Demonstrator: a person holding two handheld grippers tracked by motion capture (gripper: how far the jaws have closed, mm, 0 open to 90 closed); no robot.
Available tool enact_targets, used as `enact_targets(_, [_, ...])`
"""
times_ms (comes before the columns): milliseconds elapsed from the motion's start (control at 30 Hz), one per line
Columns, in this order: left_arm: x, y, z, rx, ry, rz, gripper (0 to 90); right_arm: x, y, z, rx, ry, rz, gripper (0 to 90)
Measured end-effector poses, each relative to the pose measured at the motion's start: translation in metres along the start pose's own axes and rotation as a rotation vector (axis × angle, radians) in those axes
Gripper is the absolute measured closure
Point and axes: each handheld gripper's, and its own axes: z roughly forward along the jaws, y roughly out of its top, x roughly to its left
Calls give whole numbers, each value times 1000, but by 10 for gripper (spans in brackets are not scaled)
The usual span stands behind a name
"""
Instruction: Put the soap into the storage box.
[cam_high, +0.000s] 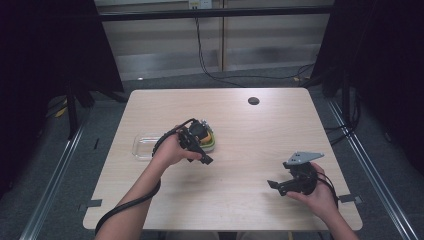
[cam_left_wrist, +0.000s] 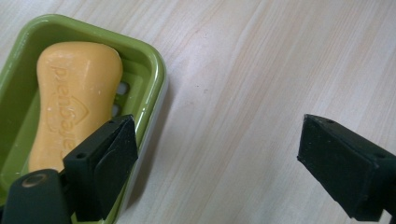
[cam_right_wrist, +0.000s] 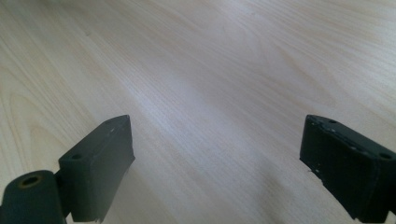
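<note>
An orange soap bar (cam_left_wrist: 70, 102) lies in a green soap dish (cam_left_wrist: 152, 79) near the middle of the table; the dish (cam_high: 210, 141) peeks out from behind my left gripper (cam_high: 197, 145). In the left gripper view that gripper (cam_left_wrist: 219, 168) is open, one jaw over the dish's right rim and the other over bare wood. It holds nothing. My right gripper (cam_high: 280, 186) hovers low at the front right of the table. Its own view has the gripper (cam_right_wrist: 217, 168) open over bare wood.
A clear plastic lid or tray (cam_high: 145, 146) lies left of the soap dish. A small dark round disc (cam_high: 253, 101) sits near the table's far edge. The wooden table (cam_high: 240, 140) has dark curtains on both sides and cables on the floor behind.
</note>
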Motion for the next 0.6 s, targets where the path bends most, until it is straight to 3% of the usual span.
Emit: enact_targets(600, [-13,-20,12,-38,-22,-14,116,1,0,1,3,1,0,93])
